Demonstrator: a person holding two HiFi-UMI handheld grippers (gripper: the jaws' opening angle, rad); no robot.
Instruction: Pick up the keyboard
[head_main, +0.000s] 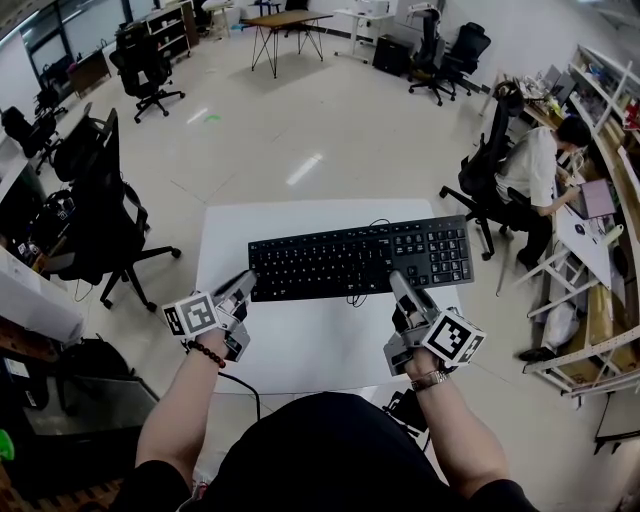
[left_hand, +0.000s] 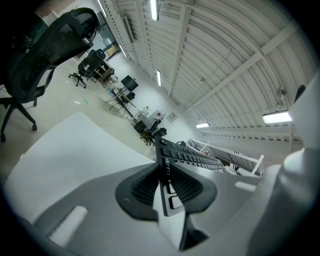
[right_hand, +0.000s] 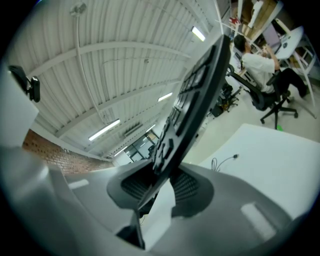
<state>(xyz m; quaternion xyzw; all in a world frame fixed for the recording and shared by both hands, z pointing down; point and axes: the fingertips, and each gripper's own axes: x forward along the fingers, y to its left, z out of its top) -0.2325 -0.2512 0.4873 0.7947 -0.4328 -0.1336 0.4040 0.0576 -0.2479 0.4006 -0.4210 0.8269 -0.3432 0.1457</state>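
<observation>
A black full-size keyboard (head_main: 360, 257) hangs above the white table (head_main: 300, 340), held at both near corners. My left gripper (head_main: 246, 283) is shut on its near-left edge, and in the left gripper view the keyboard (left_hand: 190, 157) stands edge-on between the ribbed pads (left_hand: 145, 187). My right gripper (head_main: 400, 284) is shut on the near edge right of middle. From the right gripper view the keyboard (right_hand: 192, 100) rises tilted out of the pads (right_hand: 187, 187). Its thin cable (head_main: 375, 222) trails at the back onto the table.
The cable end (right_hand: 225, 160) lies on the white table (right_hand: 270, 165). Black office chairs (head_main: 100, 220) stand left of the table, another (head_main: 490, 170) to the right. A person in a white shirt (head_main: 535, 165) sits at a desk on the right.
</observation>
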